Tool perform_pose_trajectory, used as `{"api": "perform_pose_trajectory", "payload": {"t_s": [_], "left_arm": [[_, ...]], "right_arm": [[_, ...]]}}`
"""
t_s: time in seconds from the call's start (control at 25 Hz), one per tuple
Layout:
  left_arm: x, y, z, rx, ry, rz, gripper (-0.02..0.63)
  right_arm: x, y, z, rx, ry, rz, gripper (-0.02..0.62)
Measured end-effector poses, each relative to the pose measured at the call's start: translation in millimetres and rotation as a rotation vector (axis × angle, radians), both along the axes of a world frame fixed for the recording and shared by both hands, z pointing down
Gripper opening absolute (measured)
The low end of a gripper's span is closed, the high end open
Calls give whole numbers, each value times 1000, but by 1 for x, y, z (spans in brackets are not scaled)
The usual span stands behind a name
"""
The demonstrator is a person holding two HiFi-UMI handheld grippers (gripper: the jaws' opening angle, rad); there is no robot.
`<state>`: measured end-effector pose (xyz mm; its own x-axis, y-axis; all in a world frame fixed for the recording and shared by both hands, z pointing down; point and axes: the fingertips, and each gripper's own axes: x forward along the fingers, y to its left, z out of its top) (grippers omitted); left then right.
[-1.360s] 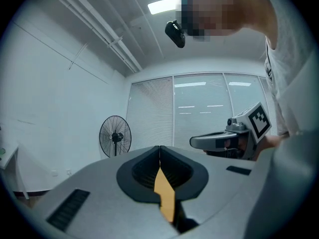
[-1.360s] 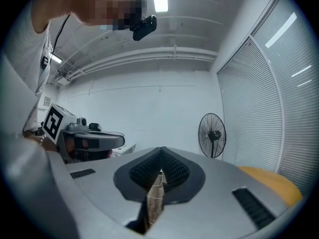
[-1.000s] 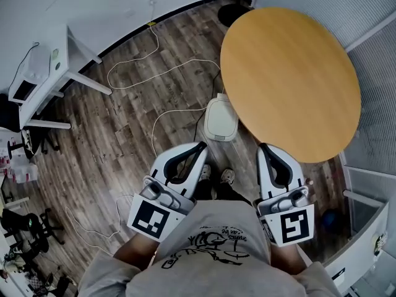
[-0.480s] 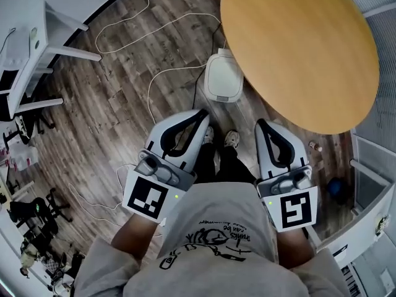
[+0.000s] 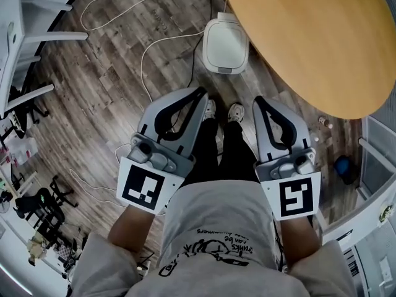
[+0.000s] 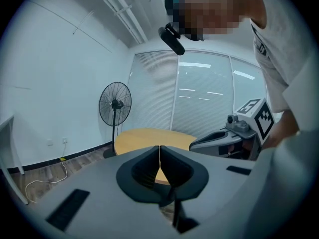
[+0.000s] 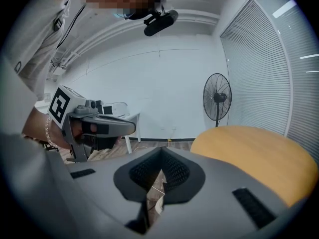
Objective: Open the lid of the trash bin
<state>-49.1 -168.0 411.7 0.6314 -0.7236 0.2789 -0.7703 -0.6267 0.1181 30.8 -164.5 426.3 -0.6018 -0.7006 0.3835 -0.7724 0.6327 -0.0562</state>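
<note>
No legible text. Shirt (image 5: 218,252) print script upside down, too small to read.

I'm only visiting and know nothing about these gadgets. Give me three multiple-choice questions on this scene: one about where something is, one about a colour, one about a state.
1. Where does the trash bin stand?
A. on a white desk
B. on the floor by the edge of the table
C. on a chair

2. What colour is the bin?
A. black
B. white
C. green

3. How do the jaws of the left gripper and right gripper stand?
A. both shut, empty
B. both wide apart
C. clamped on the bin

Answers:
1 B: it sits on the wood floor beside the table, ahead of the person's shoes.
2 B: it shows white from above.
3 A: each gripper view shows the jaws meeting, with nothing between them.
</note>
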Motion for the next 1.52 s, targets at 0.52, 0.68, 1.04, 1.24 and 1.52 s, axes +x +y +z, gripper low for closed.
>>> {"api": "perform_pose_trajectory", "payload": {"t_s": [0.52,0.68,1.04,1.24,1.52], "left_arm": [[0,-8,124,-48,-45,21,20],[-3,-14,165,-75,-59,21,20],[0,-29,267,-138,-85,28,20],[2,-37,325,-187,-91,12,20],[10,-46,386,-170,-107,37,20]], "right_arm": [[-4,-11,150,-42,129,-36,8],[-8,-14,187,-40,165,-49,8],[-9,-19,292,-98,299,-106,8],[-9,-20,352,-120,350,-144,8],[-8,-24,418,-148,407,-187,8]]}}
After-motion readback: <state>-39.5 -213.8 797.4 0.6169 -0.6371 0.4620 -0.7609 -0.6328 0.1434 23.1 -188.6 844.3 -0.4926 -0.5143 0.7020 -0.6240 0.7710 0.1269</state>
